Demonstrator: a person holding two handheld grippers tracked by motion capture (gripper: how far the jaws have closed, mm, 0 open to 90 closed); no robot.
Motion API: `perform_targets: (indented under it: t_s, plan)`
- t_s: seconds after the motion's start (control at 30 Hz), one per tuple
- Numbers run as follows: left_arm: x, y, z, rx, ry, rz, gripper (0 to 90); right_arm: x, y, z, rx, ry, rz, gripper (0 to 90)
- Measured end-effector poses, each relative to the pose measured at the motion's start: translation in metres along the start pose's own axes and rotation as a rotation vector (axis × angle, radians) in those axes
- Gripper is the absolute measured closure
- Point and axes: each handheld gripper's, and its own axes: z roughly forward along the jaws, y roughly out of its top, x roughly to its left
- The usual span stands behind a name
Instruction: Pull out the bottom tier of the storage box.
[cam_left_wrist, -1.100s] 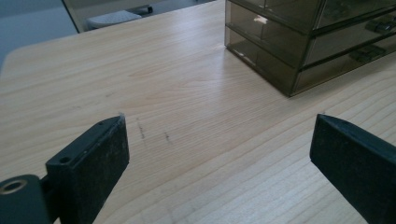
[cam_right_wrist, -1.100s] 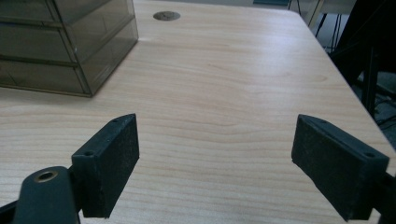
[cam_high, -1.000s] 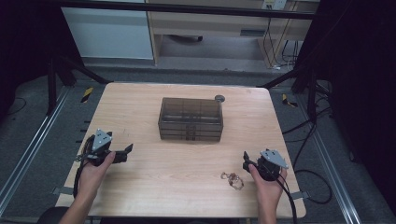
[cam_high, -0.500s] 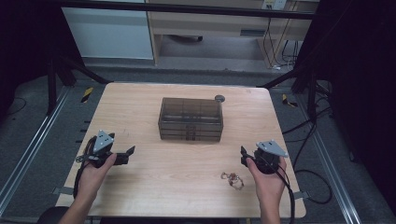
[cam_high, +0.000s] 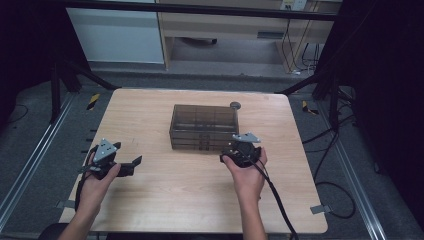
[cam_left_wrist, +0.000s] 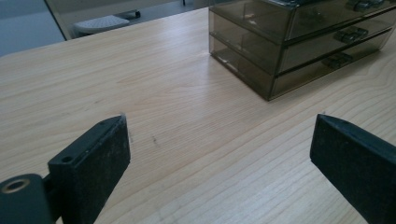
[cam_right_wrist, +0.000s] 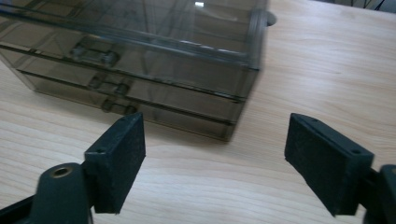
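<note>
Right claw: my right gripper (cam_high: 231, 151) sits just in front of the drawer box, near its right corner. Its jaws are wide apart and hold nothing.
Left claw: my left gripper (cam_high: 131, 165) is low on the left side of the table (cam_high: 150, 105), well apart from the box. Its jaws are wide apart too, with bare wood between them.
Drawer box: the smoky see-through drawer box (cam_high: 204, 127) stands in the middle of the table. It has three drawers, one on top of the other, and I see all three pushed in.
How far along: nobody gave me a task. I think a drawer is what I am going for, and nothing is done yet. No drawer is open and no claw touches the box.
Only from the claws: the gripper views show small handles (cam_right_wrist: 93, 56) on the drawer fronts. From up high they are too small to tell.
Only from up high: a small round dark thing (cam_high: 235, 105) lies behind the box.
</note>
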Motion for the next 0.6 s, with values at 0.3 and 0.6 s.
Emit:
perform_targets:
  t_s: [0.3,0.6]
  plan:
    - [-0.002,0.001,0.008,0.045,-0.011,0.046,4.4,0.032,0.003,0.017,0.019,0.012,0.056,28.4]
    - [-0.007,0.002,0.010,0.064,-0.030,0.076,4.4,0.055,-0.007,0.044,0.077,0.016,0.079,34.0]
